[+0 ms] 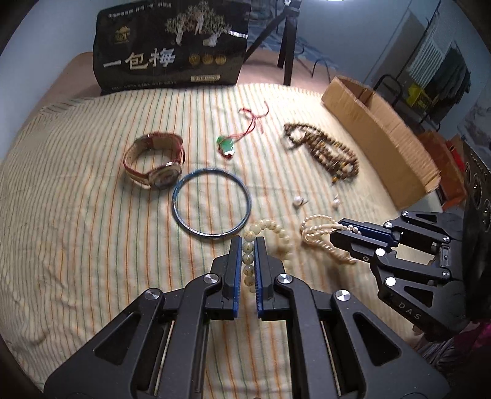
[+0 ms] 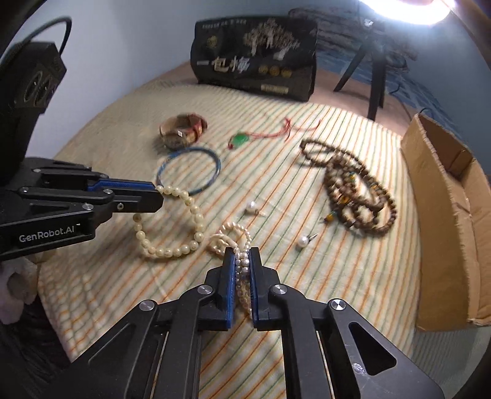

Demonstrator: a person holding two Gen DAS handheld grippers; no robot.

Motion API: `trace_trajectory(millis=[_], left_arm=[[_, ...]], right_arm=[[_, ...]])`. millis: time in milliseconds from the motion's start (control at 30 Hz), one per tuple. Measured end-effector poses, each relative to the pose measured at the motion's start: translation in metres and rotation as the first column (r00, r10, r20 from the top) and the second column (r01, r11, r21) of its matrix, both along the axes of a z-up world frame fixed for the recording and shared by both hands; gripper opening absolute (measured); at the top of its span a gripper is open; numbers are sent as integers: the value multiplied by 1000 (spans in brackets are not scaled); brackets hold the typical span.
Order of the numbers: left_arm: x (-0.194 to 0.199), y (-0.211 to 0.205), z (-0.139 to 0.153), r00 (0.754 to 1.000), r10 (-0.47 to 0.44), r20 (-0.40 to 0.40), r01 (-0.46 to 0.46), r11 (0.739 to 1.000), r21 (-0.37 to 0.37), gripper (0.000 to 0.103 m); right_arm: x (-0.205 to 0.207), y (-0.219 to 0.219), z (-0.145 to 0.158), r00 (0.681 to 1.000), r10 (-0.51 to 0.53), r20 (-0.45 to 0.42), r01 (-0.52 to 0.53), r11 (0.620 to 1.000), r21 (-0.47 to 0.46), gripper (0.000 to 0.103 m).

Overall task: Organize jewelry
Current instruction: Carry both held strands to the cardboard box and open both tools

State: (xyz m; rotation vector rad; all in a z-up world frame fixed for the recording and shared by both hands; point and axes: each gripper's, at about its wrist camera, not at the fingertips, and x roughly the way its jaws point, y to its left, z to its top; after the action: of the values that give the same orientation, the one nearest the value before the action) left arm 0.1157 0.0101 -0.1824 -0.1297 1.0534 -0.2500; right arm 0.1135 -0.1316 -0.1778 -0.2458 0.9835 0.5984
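Striped cloth (image 1: 92,230), cardboard box (image 1: 380,147) at right edge

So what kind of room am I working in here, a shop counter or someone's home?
Most likely a home bedroom: the jewelry lies on a striped bedsheet spread over what looks like a mattress, clothes hang on a rack at the far right, and a worn cardboard box sits at the sheet's edge.

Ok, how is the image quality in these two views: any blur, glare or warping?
Left wrist view: brown beads and watch slightly smeared, striped cloth bowed by the fisheye. Right wrist view: lamp blown out at the top edge, watch blurred, pearls in the tongs sharp.
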Motion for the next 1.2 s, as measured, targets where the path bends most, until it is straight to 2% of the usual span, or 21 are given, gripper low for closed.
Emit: trace_trajectory(millis=[367,667,700,733,900,1067,1200], left_arm=[[-7,-11,39,996,-1,86,6,998,-56,5],[-4,-40,71,987,-35,154,49,995,-91,5],[-3,-45,74,987,-40,158,56,994,-96,5],[-1,-51,78,986,-45,161,62,993,-102,5],[6,-78,93,980,-84,183,108,986,-129,5],[14,-110,103,972,-122,199,154,976,-154,5],[25,-139,109,967,-151,206,187,967,-170,5]], right_arm=[[-5,-31,55,990,-98,101,88,991,103,6],[-3,-83,99,958,-226,175,190,961,200,6],[-2,-89,102,952,-245,184,206,956,207,6],[-1,-97,106,931,-296,214,248,943,224,6],[6,-134,118,893,-391,225,334,908,252,6],[14,-169,119,851,-476,221,419,870,260,6],[18,-193,116,830,-517,207,462,847,263,6]])
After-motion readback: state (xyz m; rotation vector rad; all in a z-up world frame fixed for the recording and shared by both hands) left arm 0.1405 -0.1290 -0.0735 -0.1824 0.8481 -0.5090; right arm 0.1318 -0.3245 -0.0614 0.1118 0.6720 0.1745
